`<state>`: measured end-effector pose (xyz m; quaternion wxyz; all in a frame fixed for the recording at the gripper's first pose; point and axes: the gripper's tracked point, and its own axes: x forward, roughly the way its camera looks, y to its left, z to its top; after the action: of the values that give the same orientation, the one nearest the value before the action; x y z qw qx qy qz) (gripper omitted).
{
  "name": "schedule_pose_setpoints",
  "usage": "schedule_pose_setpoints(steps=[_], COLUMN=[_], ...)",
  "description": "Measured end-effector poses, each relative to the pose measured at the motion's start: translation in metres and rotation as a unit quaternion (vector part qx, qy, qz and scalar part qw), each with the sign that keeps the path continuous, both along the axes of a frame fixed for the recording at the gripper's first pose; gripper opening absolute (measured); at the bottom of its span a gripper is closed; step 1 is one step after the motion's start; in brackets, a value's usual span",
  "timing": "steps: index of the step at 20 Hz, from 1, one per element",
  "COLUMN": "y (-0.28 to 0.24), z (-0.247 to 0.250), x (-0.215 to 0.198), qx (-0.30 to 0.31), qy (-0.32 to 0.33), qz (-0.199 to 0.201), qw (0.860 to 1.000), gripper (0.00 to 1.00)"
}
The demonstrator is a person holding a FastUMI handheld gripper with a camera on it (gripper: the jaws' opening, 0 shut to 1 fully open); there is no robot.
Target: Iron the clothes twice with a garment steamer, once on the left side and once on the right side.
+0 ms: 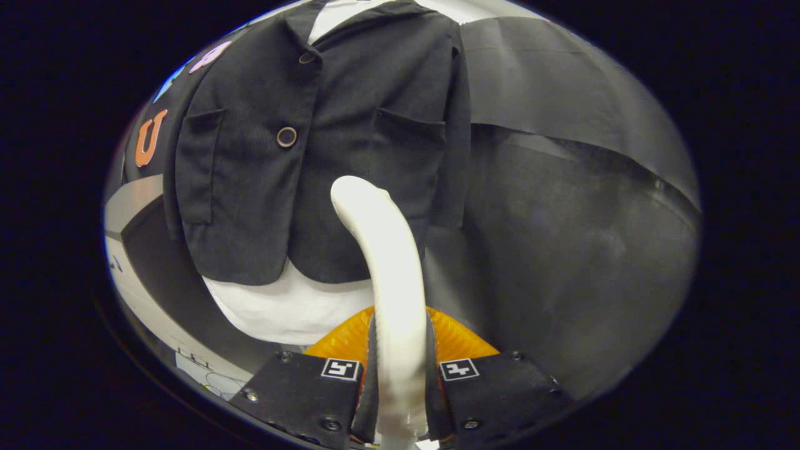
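A black jacket with round buttons and two chest pockets hangs over a white garment on the booth wall, ahead of the fingers. My gripper is shut on the white garment steamer, both fingers pressing its handle. The steamer curves up and forward, and its head sits against the lower middle of the jacket, just right of the button line. An orange part of the steamer bulges out behind the fingers on both sides.
Black cloth covers the wall to the right of the jacket, with a seam running across it. A white table edge runs down at the lower left, below the jacket.
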<state>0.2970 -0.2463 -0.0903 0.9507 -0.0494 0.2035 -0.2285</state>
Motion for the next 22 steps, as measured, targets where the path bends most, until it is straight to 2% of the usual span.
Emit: schedule_pose_setpoints(steps=[12,22], y=[0.003,0.005], z=[-0.074,-0.077], x=[-0.012,-0.022], qx=[0.028,0.053], qy=[0.071,0.073], qz=[0.015,0.048], qw=[0.997,0.995], gripper=[0.33,0.33])
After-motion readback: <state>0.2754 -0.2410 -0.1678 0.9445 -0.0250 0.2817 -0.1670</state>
